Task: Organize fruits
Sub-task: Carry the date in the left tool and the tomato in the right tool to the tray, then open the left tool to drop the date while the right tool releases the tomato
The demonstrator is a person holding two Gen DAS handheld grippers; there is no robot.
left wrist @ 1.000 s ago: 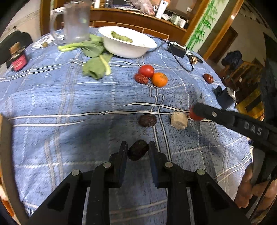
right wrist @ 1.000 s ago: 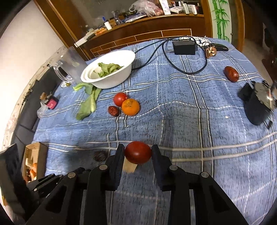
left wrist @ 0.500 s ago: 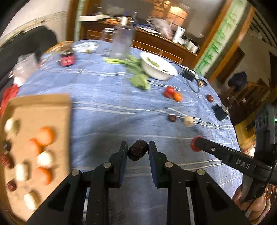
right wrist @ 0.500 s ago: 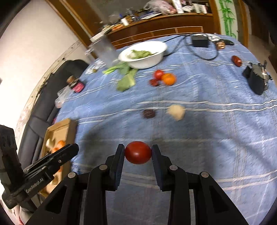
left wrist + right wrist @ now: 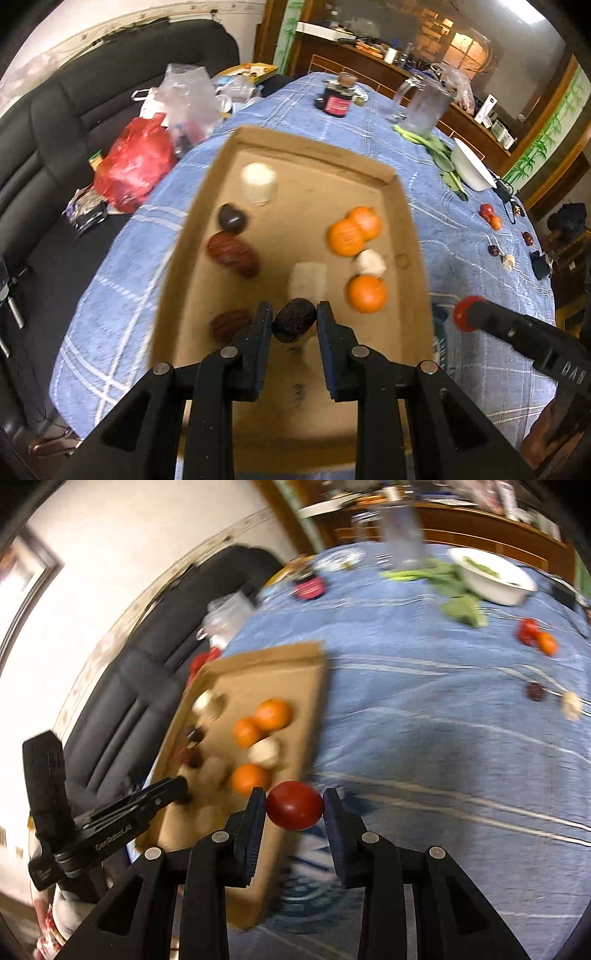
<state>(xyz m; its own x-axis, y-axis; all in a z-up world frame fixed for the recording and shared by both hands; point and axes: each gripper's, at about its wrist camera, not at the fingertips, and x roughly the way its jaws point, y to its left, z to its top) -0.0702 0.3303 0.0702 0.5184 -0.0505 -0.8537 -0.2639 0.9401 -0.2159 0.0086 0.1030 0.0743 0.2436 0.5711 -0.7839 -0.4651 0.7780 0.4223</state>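
Observation:
My left gripper (image 5: 294,326) is shut on a dark wrinkled fruit (image 5: 294,320) and holds it above the near part of a cardboard tray (image 5: 391,173). The tray holds oranges (image 5: 352,232), dark red fruits (image 5: 232,251) and pale pieces (image 5: 258,177). My right gripper (image 5: 294,806) is shut on a red tomato (image 5: 294,805) and hovers at the tray's right edge (image 5: 314,709); it also shows in the left wrist view (image 5: 466,313). More fruits (image 5: 490,216) lie far off on the blue cloth.
A white bowl (image 5: 491,576) with greens, a clear jug (image 5: 424,103), a dark jar (image 5: 337,103) and a black device (image 5: 540,264) stand on the blue checked cloth (image 5: 443,709). A black sofa with plastic bags (image 5: 136,166) lies left of the table.
Both grippers have swung left from the middle of the table to the cardboard tray, each still holding its fruit. The tray now fills the left wrist view.

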